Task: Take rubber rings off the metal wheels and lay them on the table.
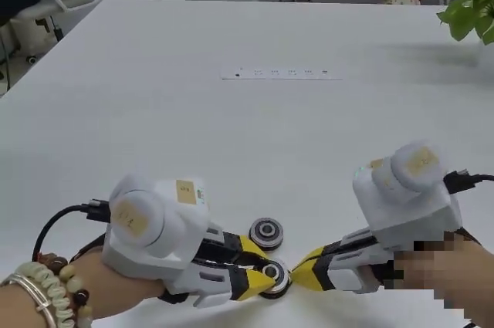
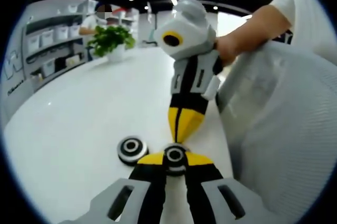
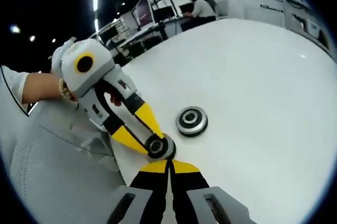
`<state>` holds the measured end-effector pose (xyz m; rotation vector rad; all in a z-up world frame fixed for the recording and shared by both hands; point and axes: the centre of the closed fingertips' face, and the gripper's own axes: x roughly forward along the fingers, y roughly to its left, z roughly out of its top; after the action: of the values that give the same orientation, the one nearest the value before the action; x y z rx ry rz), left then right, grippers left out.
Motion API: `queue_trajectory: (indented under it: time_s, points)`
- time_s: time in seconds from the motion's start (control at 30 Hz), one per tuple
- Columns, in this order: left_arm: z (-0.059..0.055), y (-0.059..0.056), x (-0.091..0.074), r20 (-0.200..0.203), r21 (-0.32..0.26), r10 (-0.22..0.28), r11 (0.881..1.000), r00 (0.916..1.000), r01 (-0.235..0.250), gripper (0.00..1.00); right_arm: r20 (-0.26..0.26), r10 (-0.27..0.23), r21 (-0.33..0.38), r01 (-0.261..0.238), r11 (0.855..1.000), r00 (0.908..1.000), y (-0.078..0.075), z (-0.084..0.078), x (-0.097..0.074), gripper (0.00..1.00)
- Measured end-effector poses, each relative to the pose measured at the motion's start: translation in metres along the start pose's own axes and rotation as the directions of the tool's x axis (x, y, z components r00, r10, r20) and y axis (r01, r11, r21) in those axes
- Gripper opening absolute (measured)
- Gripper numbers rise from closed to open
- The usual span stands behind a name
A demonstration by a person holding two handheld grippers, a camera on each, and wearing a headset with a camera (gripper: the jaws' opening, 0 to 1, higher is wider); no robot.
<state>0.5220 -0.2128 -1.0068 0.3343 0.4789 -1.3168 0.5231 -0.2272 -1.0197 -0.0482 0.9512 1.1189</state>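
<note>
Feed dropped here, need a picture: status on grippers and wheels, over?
Left hand-held gripper shut on metal wheel. Right hand-held gripper shut, tips at that wheel's rim. Second wheel flat on table alongside, not blocking.

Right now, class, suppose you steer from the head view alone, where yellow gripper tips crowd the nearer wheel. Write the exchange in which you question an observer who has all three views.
Operator: Does the left gripper really hold the near wheel?
Observer: Yes. The left gripper view shows one yellow jaw on each side of it.
Operator: And the right gripper, open or shut?
Observer: Its own view shows the jaws shut together, with the tip at the wheel's edge. Whether it grips anything, I cannot tell.
Operator: Is anyone else about?
Observer: The right gripper view shows a person seated beyond the far end of the table.
</note>
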Motion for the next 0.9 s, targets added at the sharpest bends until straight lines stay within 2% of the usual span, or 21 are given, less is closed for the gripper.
queue_trajectory:
  time_s: [0.1, 0.2, 0.3, 0.37, 0.4, 0.43, 0.47, 0.53, 0.9]
  points:
    - [0.0, 0.0, 0.0, 0.001, 0.0, 0.0, 1.0, 1.0, 0.0, 0.14, 0.002, 0.011, 0.048, -0.012, 0.999, 0.9999, 0.0, -0.001, 0.0, 0.0]
    - [0.0, 0.0, 0.0, 0.004, -0.002, 0.0, 1.0, 1.0, 0.0, 0.14, 0.022, 0.032, 0.148, -0.035, 0.988, 0.9992, 0.0, -0.002, 0.001, 0.0]
    - [0.0, 0.0, 0.0, 0.007, -0.002, 0.0, 1.0, 1.0, 0.0, 0.14, 0.067, 0.067, 0.259, -0.082, 0.962, 0.9955, 0.001, 0.0, -0.001, 0.0]
    - [0.0, 0.0, 0.0, 0.009, -0.003, 0.0, 1.0, 1.0, 0.0, 0.14, 0.095, 0.084, 0.301, -0.109, 0.947, 0.9919, 0.001, 0.004, -0.002, 0.0]
    - [0.0, 0.0, 0.0, 0.01, -0.004, 0.0, 1.0, 0.9999, 0.0, 0.14, 0.102, 0.088, 0.309, -0.116, 0.944, 0.9909, 0.002, 0.005, -0.002, 0.0]
    - [0.001, 0.0, 0.001, 0.011, -0.004, 0.0, 1.0, 0.9999, 0.0, 0.14, 0.087, 0.103, 0.313, -0.126, 0.941, 0.9909, 0.005, 0.002, -0.003, 0.0]
    - [0.001, 0.0, 0.001, 0.012, -0.005, 0.0, 1.0, 0.9999, 0.0, 0.14, 0.09, 0.092, 0.317, -0.116, 0.941, 0.9917, 0.003, 0.002, -0.002, 0.0]
    - [0.001, 0.0, 0.001, 0.012, -0.004, -0.001, 1.0, 0.9999, 0.002, 0.14, 0.096, 0.103, 0.346, -0.13, 0.929, 0.9901, 0.008, 0.002, -0.002, 0.0]
    - [0.001, -0.001, 0.001, 0.011, 0.005, 0.0, 1.0, 0.9999, 0.0, 0.13, 0.126, 0.121, 0.388, -0.161, 0.907, 0.9846, 0.017, 0.007, -0.002, 0.0]
